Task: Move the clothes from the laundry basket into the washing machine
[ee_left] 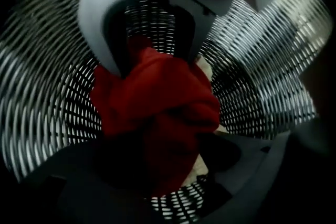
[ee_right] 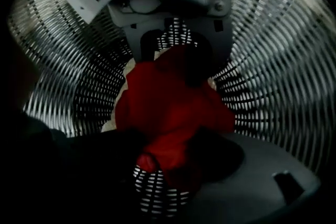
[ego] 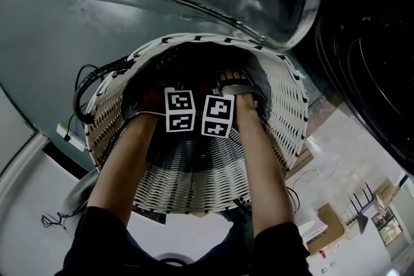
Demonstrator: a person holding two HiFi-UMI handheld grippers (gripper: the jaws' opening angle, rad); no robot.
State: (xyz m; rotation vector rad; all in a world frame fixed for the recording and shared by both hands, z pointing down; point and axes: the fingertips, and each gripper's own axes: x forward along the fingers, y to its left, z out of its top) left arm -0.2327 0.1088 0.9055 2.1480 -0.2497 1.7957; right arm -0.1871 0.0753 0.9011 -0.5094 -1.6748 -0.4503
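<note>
Risk: left gripper [ee_left: 173, 168] and right gripper [ee_right: 163, 168], jaws apart, both straddling one crumpled red cloth garment [ee_left: 157, 107]; closing too deep could catch white slatted laundry basket [ego: 194, 174] beneath tips.

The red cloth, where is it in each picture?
Head view: it cannot be made out; the inside of the laundry basket is too dark.
Left gripper view: the red cloth fills the centre, at the basket's bottom.
Right gripper view: the red cloth is at the centre again.
Shared landmark: the basket's white woven wall shows in all three views.
</note>
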